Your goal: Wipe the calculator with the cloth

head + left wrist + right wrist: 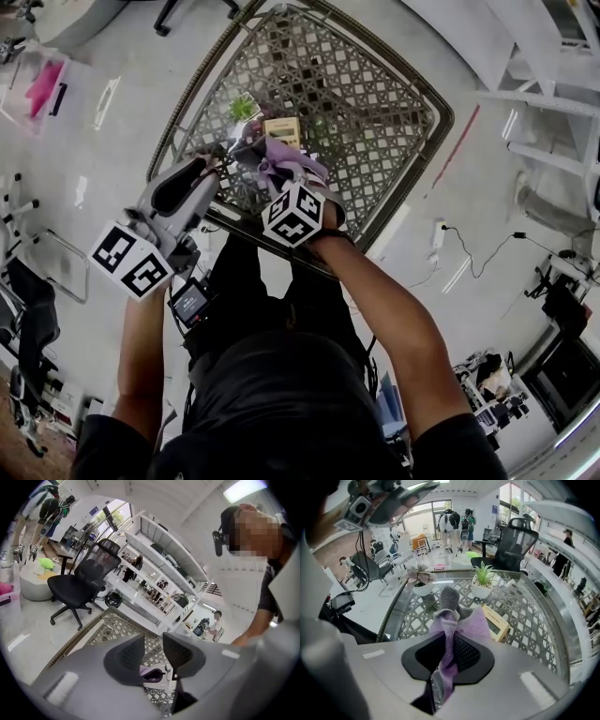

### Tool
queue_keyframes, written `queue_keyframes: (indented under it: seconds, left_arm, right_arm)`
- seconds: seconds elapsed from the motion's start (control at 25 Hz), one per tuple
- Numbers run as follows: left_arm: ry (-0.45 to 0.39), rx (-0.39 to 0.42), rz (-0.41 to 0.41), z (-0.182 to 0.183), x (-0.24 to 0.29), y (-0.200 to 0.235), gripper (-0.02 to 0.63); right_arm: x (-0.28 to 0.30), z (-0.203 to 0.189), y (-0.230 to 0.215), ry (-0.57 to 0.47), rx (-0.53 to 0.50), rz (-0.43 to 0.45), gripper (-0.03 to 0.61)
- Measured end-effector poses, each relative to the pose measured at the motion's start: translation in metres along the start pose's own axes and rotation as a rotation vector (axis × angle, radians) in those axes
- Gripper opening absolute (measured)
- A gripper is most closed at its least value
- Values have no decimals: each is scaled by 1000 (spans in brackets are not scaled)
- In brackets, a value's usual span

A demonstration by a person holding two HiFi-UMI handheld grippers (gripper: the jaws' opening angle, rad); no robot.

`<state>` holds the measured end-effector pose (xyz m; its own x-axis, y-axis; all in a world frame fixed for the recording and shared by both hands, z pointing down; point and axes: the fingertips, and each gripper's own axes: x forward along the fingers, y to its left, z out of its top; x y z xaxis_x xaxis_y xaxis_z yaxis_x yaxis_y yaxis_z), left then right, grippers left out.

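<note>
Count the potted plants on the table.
2. One green potted plant stands beyond the calculator; a pinkish-leaved potted plant stands left of it. The cloth may hide more.

Lattice table [375,122], calculator [498,622], potted plant [483,585]

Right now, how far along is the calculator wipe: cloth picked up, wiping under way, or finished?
Done: the cloth is picked up, pinched in the shut right claw. In hand: it hangs close to the calculator, which lies on the lattice table; whether they touch is unclear. The left claw is open and empty. Left: the wiping itself, as far as I can see.
</note>
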<state>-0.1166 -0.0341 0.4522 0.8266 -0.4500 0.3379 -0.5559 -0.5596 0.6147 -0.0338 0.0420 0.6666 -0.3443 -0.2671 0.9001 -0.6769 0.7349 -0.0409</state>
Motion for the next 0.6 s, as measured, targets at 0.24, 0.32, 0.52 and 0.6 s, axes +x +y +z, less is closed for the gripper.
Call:
queue_keyframes:
  seconds: [0.24, 0.32, 0.52, 0.6]
  left_arm:
    - [1, -4, 4, -2, -3, 0, 176]
    - [1, -5, 5, -2, -3, -1, 176]
    - [3, -9, 6, -3, -2, 0, 172]
    - [4, -9, 5, -4, -1, 0, 172]
  right_arm:
    - [-5, -4, -7, -13, 80, -2, 44]
    - [-7, -5, -10, -19, 120, 1, 44]
    - [-8, -8, -16, -20, 152, -5, 44]
    - [-9, -9, -17, -20, 155, -9, 44]
